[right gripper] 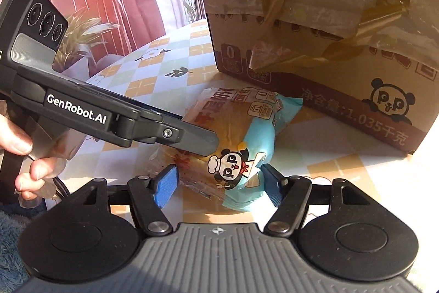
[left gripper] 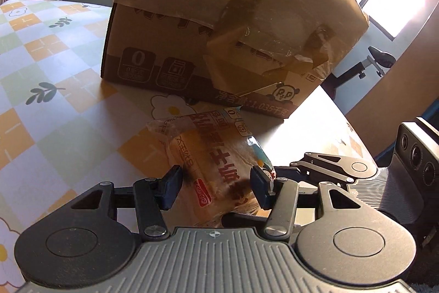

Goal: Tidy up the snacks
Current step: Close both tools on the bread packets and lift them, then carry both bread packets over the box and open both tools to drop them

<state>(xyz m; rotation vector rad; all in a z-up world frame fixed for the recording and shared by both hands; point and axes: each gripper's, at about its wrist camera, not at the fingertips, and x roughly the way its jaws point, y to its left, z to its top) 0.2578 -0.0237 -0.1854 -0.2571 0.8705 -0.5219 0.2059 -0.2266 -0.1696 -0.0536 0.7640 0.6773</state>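
The snack [right gripper: 233, 142] lies on the table [left gripper: 55, 73] by the box [left gripper: 219, 18]. Both the left gripper [left gripper: 216, 186] and right gripper [right gripper: 219, 183] hug it, jaws wide. It looks like nothing is put away yet.

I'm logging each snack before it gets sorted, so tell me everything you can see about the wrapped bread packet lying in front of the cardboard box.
The bread packet is a sealed plastic wrapper, part clear and part light blue, showing a golden loaf inside. It carries a cartoon panda chef, red print and Chinese characters. It lies flat on the checked floral tablecloth, just in front of the taped cardboard box. The left gripper and right gripper each straddle it, jaws open; actual contact is unclear.
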